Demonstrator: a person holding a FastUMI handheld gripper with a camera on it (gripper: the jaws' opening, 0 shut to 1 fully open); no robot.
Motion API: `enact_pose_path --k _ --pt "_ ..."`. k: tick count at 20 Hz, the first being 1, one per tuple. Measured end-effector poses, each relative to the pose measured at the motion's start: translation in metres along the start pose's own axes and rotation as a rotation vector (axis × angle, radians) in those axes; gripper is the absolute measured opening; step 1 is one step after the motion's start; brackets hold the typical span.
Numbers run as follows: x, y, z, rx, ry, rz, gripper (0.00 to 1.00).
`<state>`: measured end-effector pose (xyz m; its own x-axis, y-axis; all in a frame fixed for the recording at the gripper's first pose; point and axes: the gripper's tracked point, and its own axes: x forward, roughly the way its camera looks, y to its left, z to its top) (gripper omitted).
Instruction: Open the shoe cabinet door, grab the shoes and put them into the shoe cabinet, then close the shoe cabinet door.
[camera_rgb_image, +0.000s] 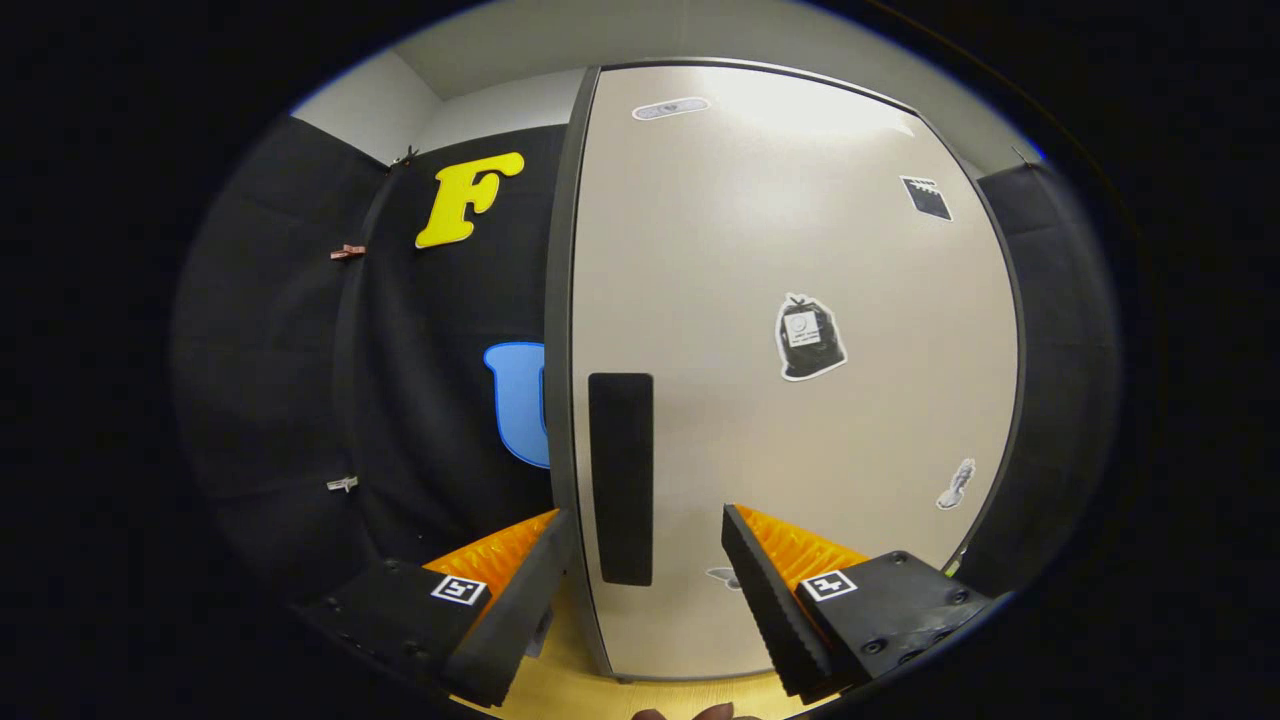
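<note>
Shoe cabinet door (800, 400) stands shut just ahead of the gripper (648, 525), whose fingers are spread wide and hold nothing. Its dark handle (620, 478) lies between the fingers. Stickers (808, 338) dot the door; their writing is too small to read.

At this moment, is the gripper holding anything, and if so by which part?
Nothing is held. The gripper has its fingers spread open in front of the closed beige cabinet door, near its black vertical handle.
</note>
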<state>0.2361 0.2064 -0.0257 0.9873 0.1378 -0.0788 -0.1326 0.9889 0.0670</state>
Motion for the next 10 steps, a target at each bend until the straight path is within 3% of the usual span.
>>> enact_pose_path --k 2,4,10 --pt "0.008 0.004 0.000 0.009 -0.002 -0.004 0.98" --pt "0.017 0.009 0.000 0.005 0.002 -0.002 0.90" --pt "0.030 0.006 0.001 -0.003 0.005 -0.072 0.44"
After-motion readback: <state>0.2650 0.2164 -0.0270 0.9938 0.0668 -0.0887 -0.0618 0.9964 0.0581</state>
